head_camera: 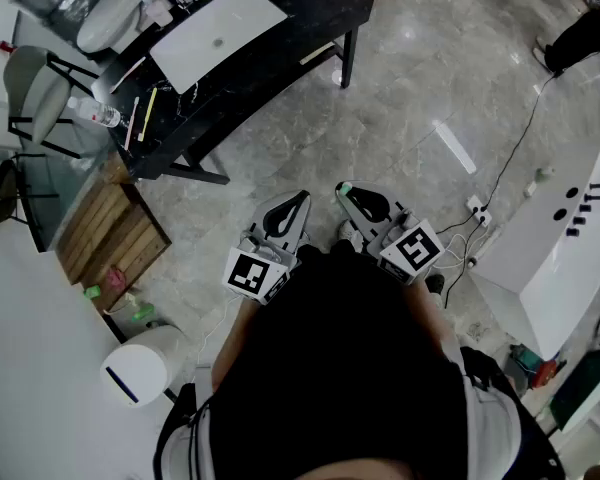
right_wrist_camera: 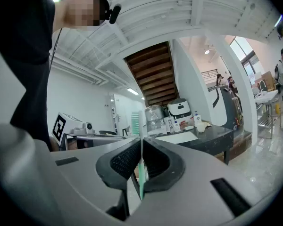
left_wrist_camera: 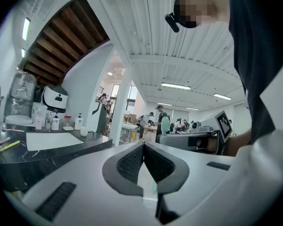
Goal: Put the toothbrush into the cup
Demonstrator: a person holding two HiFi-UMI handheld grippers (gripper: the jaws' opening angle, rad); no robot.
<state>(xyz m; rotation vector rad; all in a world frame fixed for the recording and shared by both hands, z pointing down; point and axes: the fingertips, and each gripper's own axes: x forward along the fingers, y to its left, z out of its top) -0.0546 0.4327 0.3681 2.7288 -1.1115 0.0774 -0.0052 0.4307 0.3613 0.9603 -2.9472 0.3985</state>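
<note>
I stand on the floor a few steps from the black table [head_camera: 270,73], with both grippers at chest height. My right gripper [head_camera: 345,190] is shut on a green toothbrush [right_wrist_camera: 142,126], which stands upright between the pads with its bristle head above the jaws. My left gripper [head_camera: 300,200] is beside it, its jaws closed tip to tip with nothing between them [left_wrist_camera: 144,146]. A small white cup [left_wrist_camera: 84,131] stands near the table's edge, far ahead of both grippers, and it also shows in the right gripper view [right_wrist_camera: 201,127].
The table carries a white tray [head_camera: 218,33], a water bottle [head_camera: 95,113], pump bottles and loose toothbrushes [head_camera: 150,108]. A wooden crate [head_camera: 110,228] and a white bin [head_camera: 140,366] sit to my left. A white basin unit [head_camera: 560,238] and a floor cable [head_camera: 520,138] lie to my right.
</note>
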